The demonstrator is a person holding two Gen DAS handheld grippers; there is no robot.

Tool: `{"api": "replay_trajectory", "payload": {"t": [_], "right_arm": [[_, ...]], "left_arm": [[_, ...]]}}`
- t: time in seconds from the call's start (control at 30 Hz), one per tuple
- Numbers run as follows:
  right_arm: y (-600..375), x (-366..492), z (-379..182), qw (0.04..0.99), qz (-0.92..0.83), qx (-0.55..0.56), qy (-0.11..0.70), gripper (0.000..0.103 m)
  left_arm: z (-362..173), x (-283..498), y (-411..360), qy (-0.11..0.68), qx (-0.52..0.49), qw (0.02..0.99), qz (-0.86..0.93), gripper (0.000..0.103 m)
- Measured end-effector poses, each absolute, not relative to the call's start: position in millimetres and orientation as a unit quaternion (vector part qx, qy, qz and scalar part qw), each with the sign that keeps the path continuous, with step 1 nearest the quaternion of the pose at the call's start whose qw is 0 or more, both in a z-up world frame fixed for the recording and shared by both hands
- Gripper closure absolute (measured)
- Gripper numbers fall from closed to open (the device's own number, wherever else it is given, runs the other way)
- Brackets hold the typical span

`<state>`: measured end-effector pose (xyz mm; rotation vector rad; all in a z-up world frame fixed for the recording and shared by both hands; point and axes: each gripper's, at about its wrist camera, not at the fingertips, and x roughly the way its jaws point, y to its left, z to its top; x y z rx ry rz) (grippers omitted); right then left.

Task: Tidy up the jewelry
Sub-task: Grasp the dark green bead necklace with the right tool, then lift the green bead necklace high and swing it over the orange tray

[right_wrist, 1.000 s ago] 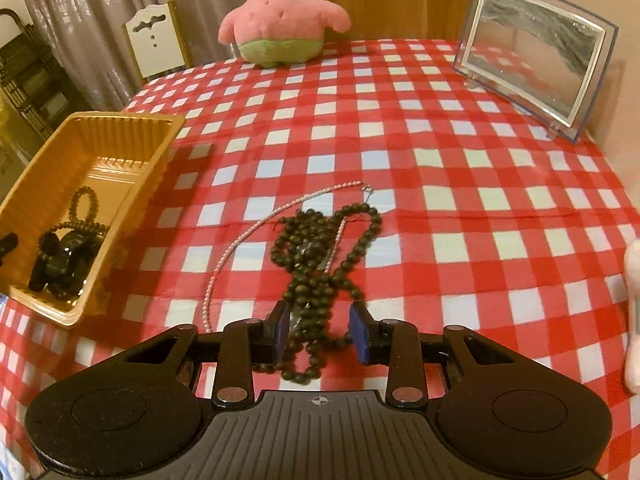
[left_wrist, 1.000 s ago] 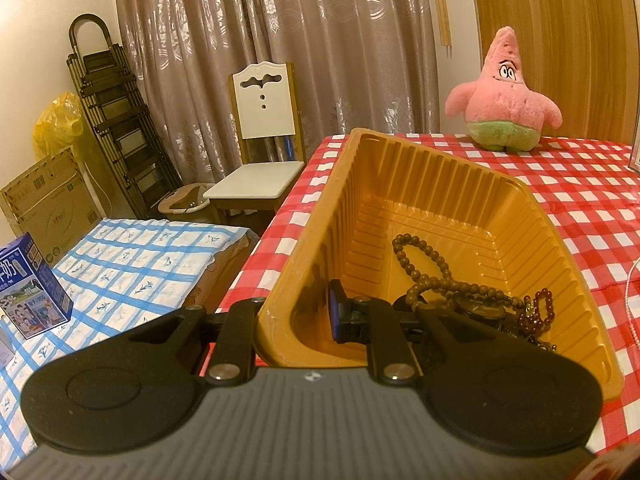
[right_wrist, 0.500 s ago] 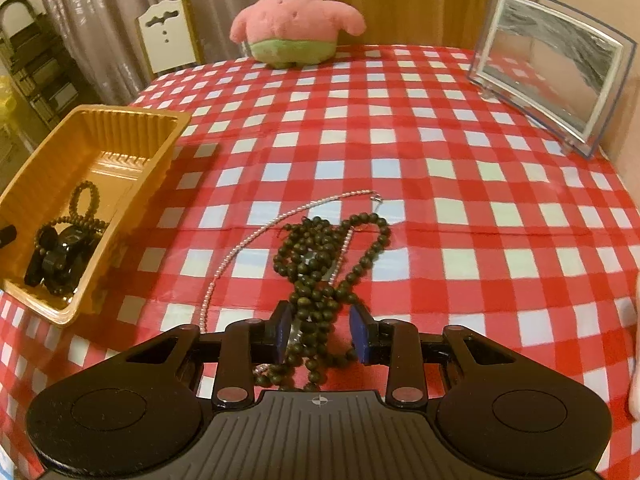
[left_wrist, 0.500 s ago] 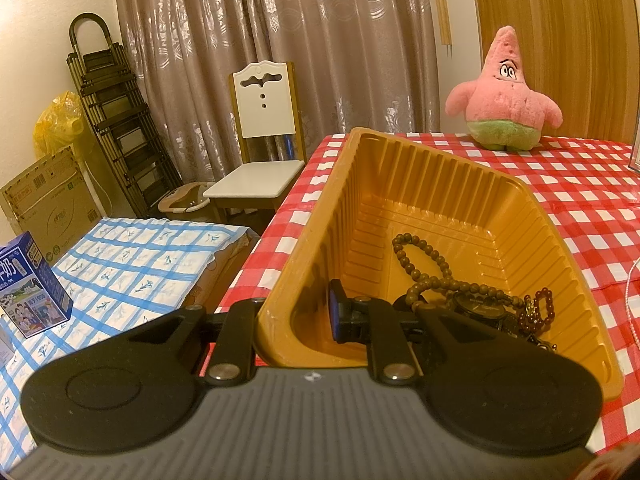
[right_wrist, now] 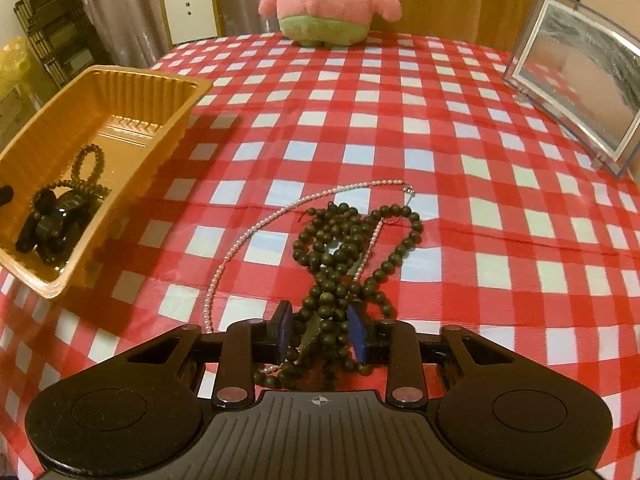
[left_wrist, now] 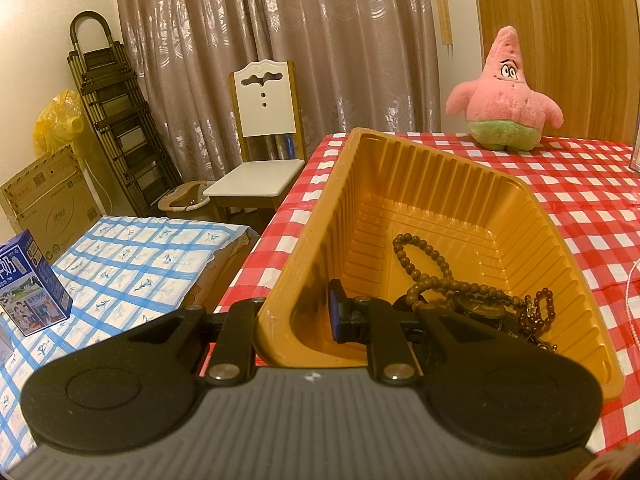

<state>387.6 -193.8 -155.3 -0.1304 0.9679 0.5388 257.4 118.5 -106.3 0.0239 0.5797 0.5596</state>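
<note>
Closing right claw (right_wrist: 322, 330) round dark bead necklace (right_wrist: 348, 248), strung lengthwise, prob. away from cam.

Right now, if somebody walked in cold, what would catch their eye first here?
Probably the pink star plush at the far edge of the red checked tablecloth. Next, the dark bead necklace heaped mid-table, with the right hand-held gripper closing around it. At the left, the left hand-held gripper clamps the orange tray holding more beads.
</note>
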Motion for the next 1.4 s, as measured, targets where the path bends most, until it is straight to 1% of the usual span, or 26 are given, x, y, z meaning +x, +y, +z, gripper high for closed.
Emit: {"api": "replay_trajectory", "payload": {"t": [0.03,0.13,0.2,0.4,0.43,0.73,0.83,0.97,1.07,1.23,1.4], "right_arm": [[-193,388,-156,0.85,0.254,-0.064,0.457,0.08],[-190,391,-157,0.852,0.251,-0.063,0.455,0.086],[-188,392,-157,0.852,0.247,-0.071,0.456,0.088],[-187,391,-157,0.853,0.246,-0.08,0.454,0.089],[-187,392,-157,0.852,0.247,-0.08,0.454,0.096],[-191,391,-153,0.855,0.249,-0.074,0.45,0.096],[-197,391,-147,0.858,0.25,-0.05,0.446,0.096],[-225,399,-123,0.857,0.256,0.062,0.443,0.096],[-248,404,-92,0.861,0.263,0.128,0.416,0.096],[-276,406,-41,0.866,0.28,0.191,0.368,0.096],[-292,404,11,0.868,0.306,0.222,0.321,0.096]], "left_arm": [[-107,258,118,0.282,0.012,0.92,0.272,0.087],[-106,258,118,0.282,0.011,0.92,0.272,0.087],[-106,257,118,0.282,0.012,0.92,0.273,0.086],[-107,258,118,0.281,0.013,0.92,0.273,0.086],[-107,258,118,0.281,0.013,0.92,0.273,0.086],[-107,258,119,0.282,0.012,0.92,0.273,0.087],[-107,258,118,0.282,0.013,0.92,0.273,0.087],[-107,258,118,0.282,0.013,0.92,0.273,0.087],[-107,258,118,0.282,0.013,0.92,0.273,0.087],[-108,258,118,0.282,0.014,0.92,0.271,0.087],[-108,260,116,0.281,0.015,0.92,0.272,0.087]]}}
